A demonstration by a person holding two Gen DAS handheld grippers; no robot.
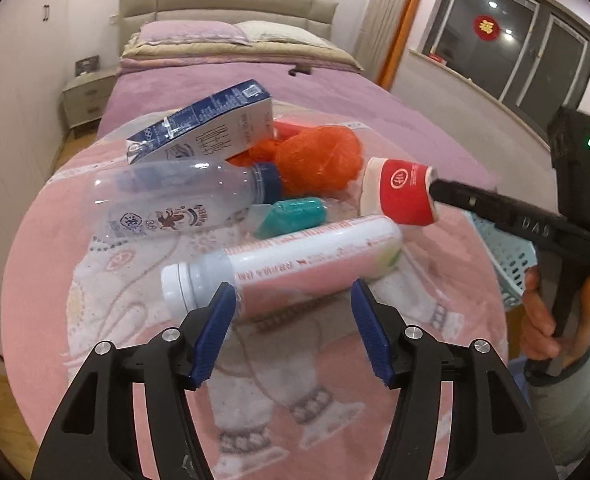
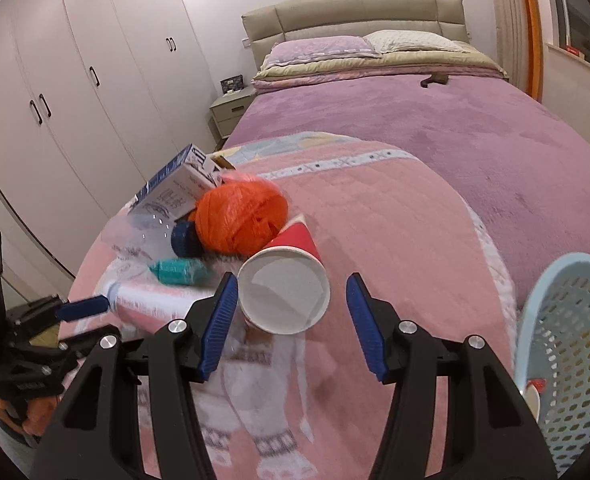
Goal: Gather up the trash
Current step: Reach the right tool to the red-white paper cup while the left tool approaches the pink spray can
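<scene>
Our left gripper (image 1: 293, 300) has spread jaws, and the pink bottle (image 1: 291, 268) lies sideways just past them, mid frame. Our right gripper (image 2: 291, 300) has spread jaws around the red cup (image 2: 285, 284), not pinching. We count two bottles, one cup, one carton (image 1: 207, 128), one basket (image 2: 567, 344).

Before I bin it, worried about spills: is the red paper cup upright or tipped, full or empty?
Tipped and empty: the red paper cup lies on its side on the pink blanket, its bare white inside showing.
</scene>
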